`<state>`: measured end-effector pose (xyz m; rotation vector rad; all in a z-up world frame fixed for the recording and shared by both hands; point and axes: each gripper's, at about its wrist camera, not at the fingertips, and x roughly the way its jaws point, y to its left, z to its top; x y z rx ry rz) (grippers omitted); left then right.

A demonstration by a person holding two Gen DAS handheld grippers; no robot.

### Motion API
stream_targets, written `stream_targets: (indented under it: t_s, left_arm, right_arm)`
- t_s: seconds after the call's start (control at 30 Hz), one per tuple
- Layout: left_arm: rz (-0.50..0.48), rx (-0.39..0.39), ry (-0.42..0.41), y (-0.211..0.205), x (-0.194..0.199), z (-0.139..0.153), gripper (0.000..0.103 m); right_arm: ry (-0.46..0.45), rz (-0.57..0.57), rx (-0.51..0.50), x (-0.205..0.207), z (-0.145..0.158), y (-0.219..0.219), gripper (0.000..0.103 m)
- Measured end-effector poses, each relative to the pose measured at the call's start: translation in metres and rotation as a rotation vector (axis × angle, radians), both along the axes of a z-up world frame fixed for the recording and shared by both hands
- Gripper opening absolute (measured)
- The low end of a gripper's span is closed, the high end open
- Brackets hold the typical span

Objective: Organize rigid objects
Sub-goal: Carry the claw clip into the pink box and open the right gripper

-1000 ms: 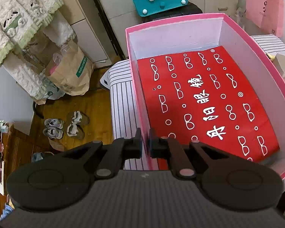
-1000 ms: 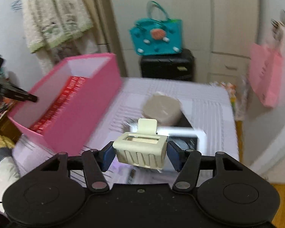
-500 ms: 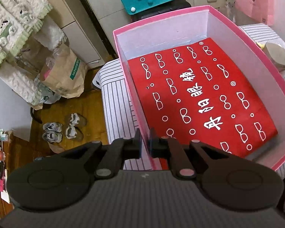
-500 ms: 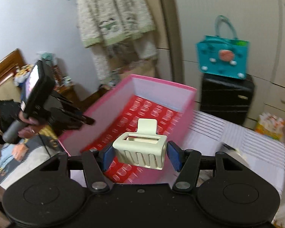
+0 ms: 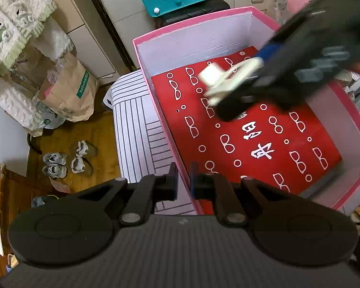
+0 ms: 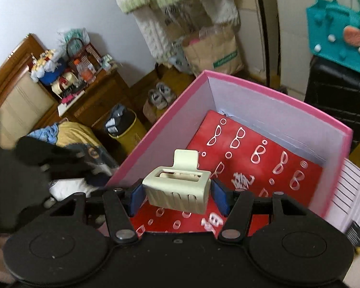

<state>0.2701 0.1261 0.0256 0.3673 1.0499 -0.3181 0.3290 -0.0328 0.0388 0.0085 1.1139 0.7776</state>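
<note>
1. Pink box [image 5: 228, 15] wall is pinched at its near-left edge by the left gripper [image 5: 182, 180], its fingers clenched on it.
2. Cream hair clip [image 6: 177, 189] is grasped crosswise by the right gripper [image 6: 177, 198], directly above the box's red lining [image 6: 264, 168]; release needs only a short descent.

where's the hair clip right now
The cream hair clip is held between the right gripper fingers, above the pink box and its red lining; the left wrist view shows it blurred there.

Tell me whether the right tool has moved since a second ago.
Yes. The right tool, shut on the hair clip, has swung left from over the striped table to above the pink box, now over its red lining.
</note>
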Motion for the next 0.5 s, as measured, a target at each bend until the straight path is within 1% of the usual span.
stream_targets:
  t_s: [0.1,0.2,0.27,0.37,0.5]
  left_arm:
    - [0.007,-0.018,0.002,0.005,0.003,-0.002,0.008]
    - [0.027,-0.032,0.007,0.011,0.007,-0.003,0.008]
    - [0.032,-0.038,0.015,0.013,0.009,-0.003,0.008]
    - [0.036,-0.040,0.024,0.013,0.011,-0.004,0.008]
    - [0.035,-0.038,0.024,0.011,0.012,-0.005,0.008]
  right_arm:
    - [0.020,-0.004,-0.021,0.021,-0.021,0.014,0.064]
    - [0.036,0.005,-0.059,0.029,-0.040,0.029,0.064]
    - [0.025,0.024,-0.061,0.030,-0.045,0.035,0.064]
    - [-0.018,0.051,-0.106,0.035,-0.051,0.049,0.064]
    - [-0.012,0.098,-0.147,0.038,-0.060,0.058,0.066]
